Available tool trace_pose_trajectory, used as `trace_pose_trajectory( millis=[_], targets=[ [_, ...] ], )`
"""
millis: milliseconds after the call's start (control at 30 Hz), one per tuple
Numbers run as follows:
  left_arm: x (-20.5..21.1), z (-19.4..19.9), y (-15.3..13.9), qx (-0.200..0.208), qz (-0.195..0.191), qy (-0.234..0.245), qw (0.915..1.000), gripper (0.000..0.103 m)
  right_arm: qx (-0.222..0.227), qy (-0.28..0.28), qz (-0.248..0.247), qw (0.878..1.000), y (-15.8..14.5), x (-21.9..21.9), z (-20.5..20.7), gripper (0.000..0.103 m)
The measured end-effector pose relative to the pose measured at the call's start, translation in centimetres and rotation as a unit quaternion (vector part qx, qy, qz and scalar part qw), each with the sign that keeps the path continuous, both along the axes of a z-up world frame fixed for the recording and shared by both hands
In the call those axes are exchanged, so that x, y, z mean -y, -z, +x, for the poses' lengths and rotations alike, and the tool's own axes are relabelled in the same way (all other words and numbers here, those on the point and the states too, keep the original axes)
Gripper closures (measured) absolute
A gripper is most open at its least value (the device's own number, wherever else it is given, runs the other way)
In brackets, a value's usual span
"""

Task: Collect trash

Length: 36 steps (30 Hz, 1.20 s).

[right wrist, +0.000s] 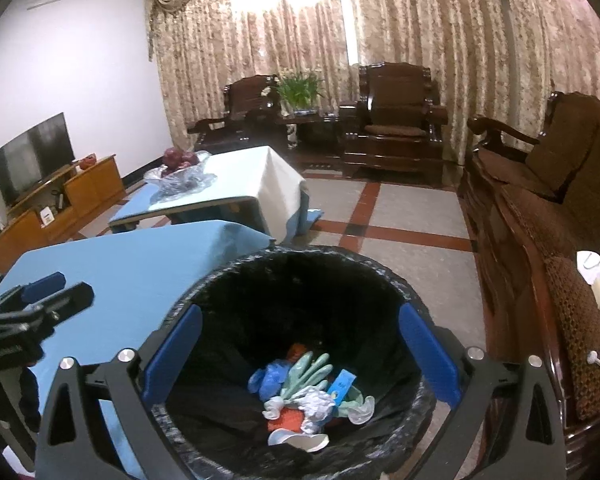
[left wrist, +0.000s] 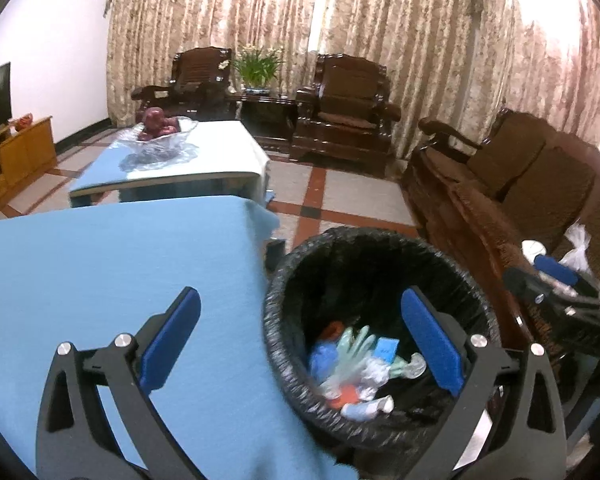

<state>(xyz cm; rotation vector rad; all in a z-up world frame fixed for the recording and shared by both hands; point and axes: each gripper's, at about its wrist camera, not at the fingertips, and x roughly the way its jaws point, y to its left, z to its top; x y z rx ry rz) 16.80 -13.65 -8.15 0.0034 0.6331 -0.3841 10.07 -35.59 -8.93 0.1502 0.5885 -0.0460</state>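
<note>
Black-lined bin (right wrist: 300,288) on tiled floor (right wrist: 412,216), just beside blue-clothed table (left wrist: 112,264), holding trash (right wrist: 312,396) at the bottom: pale green glove, blue and white scraps, something orange. Left gripper (left wrist: 300,340) spread wide and empty, one finger over the cloth, the other over the bin. Right gripper (right wrist: 300,356) likewise released, gaping above the bin mouth, nothing between the pads.
</note>
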Motion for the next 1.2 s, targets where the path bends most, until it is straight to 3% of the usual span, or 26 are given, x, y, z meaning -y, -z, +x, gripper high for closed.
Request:
trace_pose_trajectory(
  millis=[300, 567, 867, 1200],
  targets=[
    [-2.9, -3.7, -2.3, 0.006, 0.007, -0.028, 0.9996, 0.005, 0.012, -0.036, -0.005, 0.999, -3.0, -3.7, -2.7, 0.006],
    [-4.4, -7.1, -5.6, 0.044, 0.017, -0.042, 0.998, 0.005, 0.023, -0.052, 0.006, 0.998, -5.6, -6.1, -4.5, 0.006],
    [-6.2, -9.3, -8.2, 0.057, 0.003, -0.06, 0.9966, 0.005, 0.05, -0.064, -0.029, 0.996, -8.6, -8.7, -6.4, 0.006],
    [-7.5, -11.3, -9.8, 0.08, -0.008, -0.078, 0.9936, 0.005, 0.067, -0.075, -0.047, 0.994, -9.6, -10.1, -7.0, 0.006]
  ],
)
